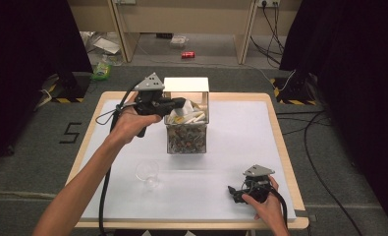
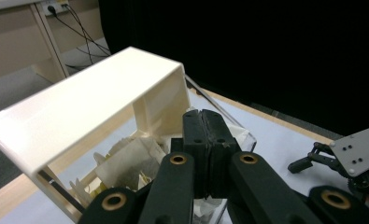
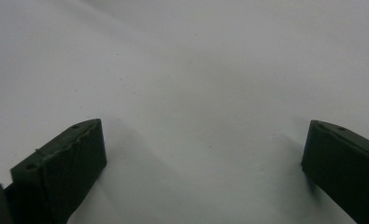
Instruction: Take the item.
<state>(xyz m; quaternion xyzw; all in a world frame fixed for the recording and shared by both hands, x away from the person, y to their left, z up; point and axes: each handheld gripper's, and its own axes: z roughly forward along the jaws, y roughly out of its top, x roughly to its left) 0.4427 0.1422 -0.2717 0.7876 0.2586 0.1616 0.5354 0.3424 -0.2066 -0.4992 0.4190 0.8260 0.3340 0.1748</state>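
High view, left to right: your left gripper (image 1: 178,104) hung at the near-left rim of the clear box (image 1: 186,137), jaws pressed flat together. Whether a packet was pinched between them could not be told. The paper packets (image 1: 190,117) lay just ahead of and below those jaws, heaped without one clear long axis, under the cream lid (image 1: 185,84) that spanned the box's far side. From the left gripper view the shut jaw tips stood over the packets (image 2: 126,161), with the lid (image 2: 79,107) up and to their left. The empty glass (image 1: 147,170) stood on the table (image 1: 240,147), back toward you and well apart. Your right gripper (image 1: 236,192) rested low at the near-right, jaws spread wide over bare surface, far from the box. Judgement: your left hand was much the nearer.
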